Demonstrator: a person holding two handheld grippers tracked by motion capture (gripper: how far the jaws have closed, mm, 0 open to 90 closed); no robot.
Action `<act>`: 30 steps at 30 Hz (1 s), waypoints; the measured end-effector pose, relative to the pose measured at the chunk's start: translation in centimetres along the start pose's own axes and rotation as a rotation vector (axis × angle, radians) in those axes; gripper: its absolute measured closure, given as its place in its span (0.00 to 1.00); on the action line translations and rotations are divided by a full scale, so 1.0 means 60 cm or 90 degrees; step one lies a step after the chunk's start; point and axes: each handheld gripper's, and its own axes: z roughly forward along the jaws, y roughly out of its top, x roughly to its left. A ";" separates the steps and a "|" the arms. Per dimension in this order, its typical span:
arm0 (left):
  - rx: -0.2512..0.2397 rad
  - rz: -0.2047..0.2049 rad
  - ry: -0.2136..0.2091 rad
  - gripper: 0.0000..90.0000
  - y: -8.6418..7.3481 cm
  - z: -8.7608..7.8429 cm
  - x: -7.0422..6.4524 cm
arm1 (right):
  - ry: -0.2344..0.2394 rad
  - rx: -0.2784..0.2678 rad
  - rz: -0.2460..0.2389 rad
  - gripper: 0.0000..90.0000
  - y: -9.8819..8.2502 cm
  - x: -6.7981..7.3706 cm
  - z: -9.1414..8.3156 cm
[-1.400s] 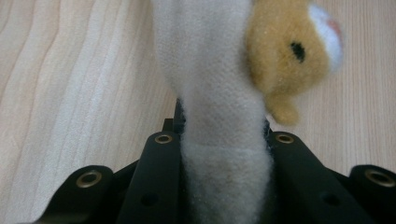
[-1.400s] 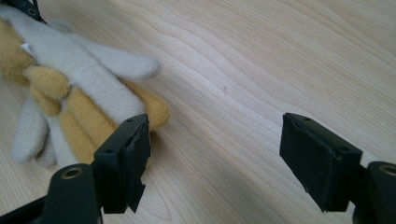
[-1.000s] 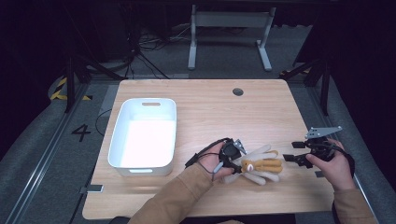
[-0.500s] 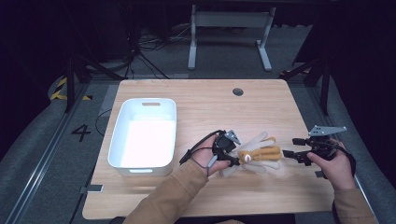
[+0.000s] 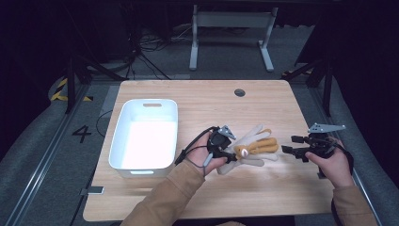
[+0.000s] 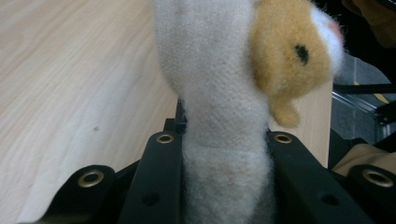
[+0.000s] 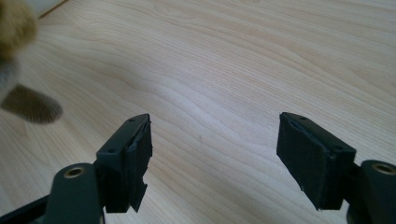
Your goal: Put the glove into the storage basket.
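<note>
Two grippers: left gripper pinches plush toy's white limb, lifting it off table, tub at nine o'clock, likely destination; right gripper spread, empty, waiting at three o'clock.

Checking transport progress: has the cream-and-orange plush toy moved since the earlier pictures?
Yes. The cream-and-orange plush toy has shifted left, closer to the white plastic bin.

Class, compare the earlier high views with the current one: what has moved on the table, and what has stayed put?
The left gripper, shut on the plush toy, has drawn it a little toward the white bin and slightly up. The right gripper stays open beside the toy, barely moved. The bin has not shifted.
</note>
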 end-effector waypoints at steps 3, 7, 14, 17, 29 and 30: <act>-0.006 -0.013 0.015 0.84 -0.003 -0.022 0.003 | 0.003 0.012 -0.010 0.35 0.009 -0.004 0.013; -0.005 -0.028 0.033 0.84 -0.007 -0.044 0.005 | 0.017 0.024 -0.018 0.38 0.021 -0.005 0.027; -0.023 -0.063 0.082 0.84 -0.022 -0.103 0.010 | 0.061 0.013 -0.041 0.44 0.052 -0.004 0.061; -0.027 -0.073 0.097 0.84 -0.028 -0.121 0.014 | 0.073 0.010 -0.043 0.45 0.058 -0.003 0.069; -0.029 -0.088 0.107 0.84 -0.023 -0.149 0.019 | 0.089 -0.001 -0.036 0.49 0.051 -0.007 0.064; -0.026 -0.092 0.108 0.84 -0.022 -0.150 0.020 | 0.089 -0.004 -0.035 0.49 0.050 -0.007 0.064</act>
